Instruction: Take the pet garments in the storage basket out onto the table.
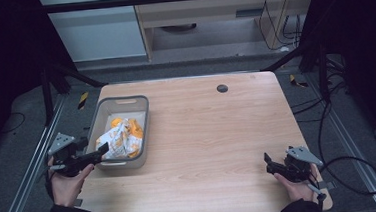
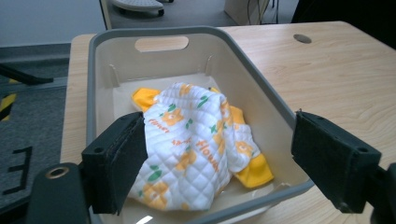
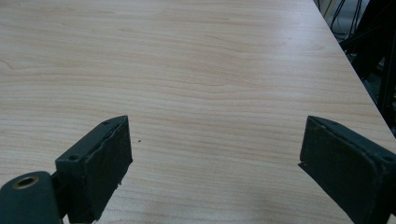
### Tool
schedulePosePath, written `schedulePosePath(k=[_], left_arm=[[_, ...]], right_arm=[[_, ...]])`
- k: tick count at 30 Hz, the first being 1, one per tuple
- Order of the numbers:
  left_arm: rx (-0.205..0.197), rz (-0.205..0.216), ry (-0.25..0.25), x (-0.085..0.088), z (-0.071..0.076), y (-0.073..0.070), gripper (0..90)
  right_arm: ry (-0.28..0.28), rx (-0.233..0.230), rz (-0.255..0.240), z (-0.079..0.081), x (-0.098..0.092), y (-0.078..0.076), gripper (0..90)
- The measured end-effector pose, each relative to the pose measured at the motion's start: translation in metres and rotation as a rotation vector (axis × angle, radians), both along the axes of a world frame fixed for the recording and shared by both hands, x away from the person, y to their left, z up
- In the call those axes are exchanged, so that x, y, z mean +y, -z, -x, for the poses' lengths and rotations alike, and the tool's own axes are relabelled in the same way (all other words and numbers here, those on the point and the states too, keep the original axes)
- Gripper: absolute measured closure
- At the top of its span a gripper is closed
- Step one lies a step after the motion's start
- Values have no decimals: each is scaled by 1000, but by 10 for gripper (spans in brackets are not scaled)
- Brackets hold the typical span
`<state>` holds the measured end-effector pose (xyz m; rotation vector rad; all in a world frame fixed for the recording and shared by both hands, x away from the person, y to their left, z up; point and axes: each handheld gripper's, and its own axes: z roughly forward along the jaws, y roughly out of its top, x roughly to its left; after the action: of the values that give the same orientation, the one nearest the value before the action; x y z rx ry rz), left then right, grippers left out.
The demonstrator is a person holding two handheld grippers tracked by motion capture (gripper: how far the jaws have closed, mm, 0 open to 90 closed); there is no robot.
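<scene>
Left gripper point(image 1: 100, 150) sits at the near end of the grey bin point(image 1: 144, 120), jaws spread wide and holding nothing; the quilted white-and-orange cloth point(image 2: 194, 144) lies bunched inside the bin, straight ahead of the jaws, one jaw just beside its near edge. The cloth's longer run seems to follow the bin's length, away from the person. Right gripper point(image 1: 269, 163) rests well apart from the bin over bare table point(image 3: 196, 70), jaws also wide and empty, so the left is judged nearer for the pick.

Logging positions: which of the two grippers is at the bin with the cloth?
The left gripper, open at the grey bin holding the cloth; the right gripper is over bare table.
</scene>
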<state>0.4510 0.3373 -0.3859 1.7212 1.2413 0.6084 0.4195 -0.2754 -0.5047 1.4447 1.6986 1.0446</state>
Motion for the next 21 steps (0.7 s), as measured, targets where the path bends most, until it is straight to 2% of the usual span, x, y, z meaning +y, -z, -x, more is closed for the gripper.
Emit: schedulePosePath(k=[12,21], left_arm=[[22,-50,-15,-1,-24,-9,184],[64,-79,-11,-5,-41,-3,184]], right_arm=[[0,9,13,0,-1,2,92],[-3,18,17,0,0,2,92]])
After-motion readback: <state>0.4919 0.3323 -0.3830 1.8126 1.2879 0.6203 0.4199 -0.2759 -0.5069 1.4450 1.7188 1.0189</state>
